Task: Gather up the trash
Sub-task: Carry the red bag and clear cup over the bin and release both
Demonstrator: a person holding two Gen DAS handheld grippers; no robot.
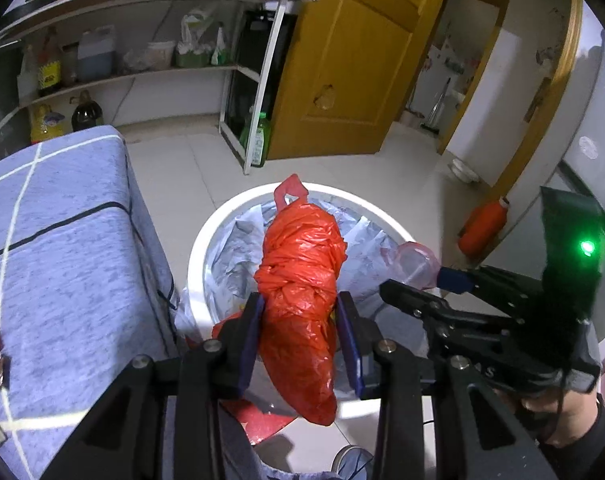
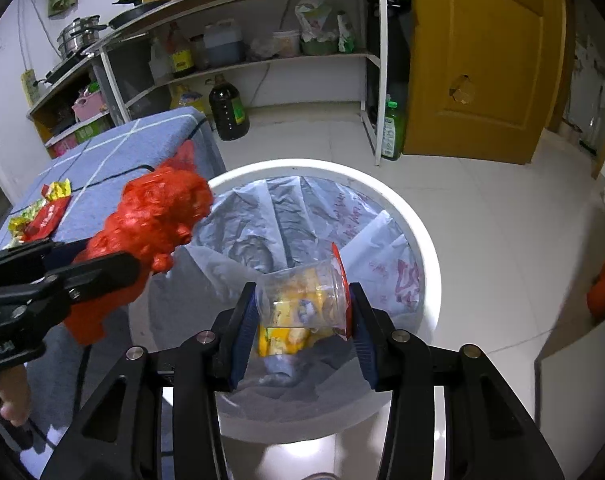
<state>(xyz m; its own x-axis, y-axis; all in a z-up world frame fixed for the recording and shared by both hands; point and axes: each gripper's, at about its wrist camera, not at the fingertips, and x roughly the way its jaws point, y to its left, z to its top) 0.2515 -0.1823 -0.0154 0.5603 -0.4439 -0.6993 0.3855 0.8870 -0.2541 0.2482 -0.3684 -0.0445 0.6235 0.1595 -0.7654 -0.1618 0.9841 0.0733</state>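
My left gripper is shut on a knotted red plastic bag and holds it above the white trash bin, which is lined with a pale bag. In the right wrist view the red bag hangs at the bin's left rim. My right gripper is shut on a clear plastic cup with yellow wrappers inside, held sideways over the bin's opening. The right gripper also shows in the left wrist view, right of the red bag.
A table with a blue checked cloth stands left of the bin, with red and yellow wrappers on it. Kitchen shelves stand behind. A yellow door stands right of them. An orange bottle stands on the floor at right.
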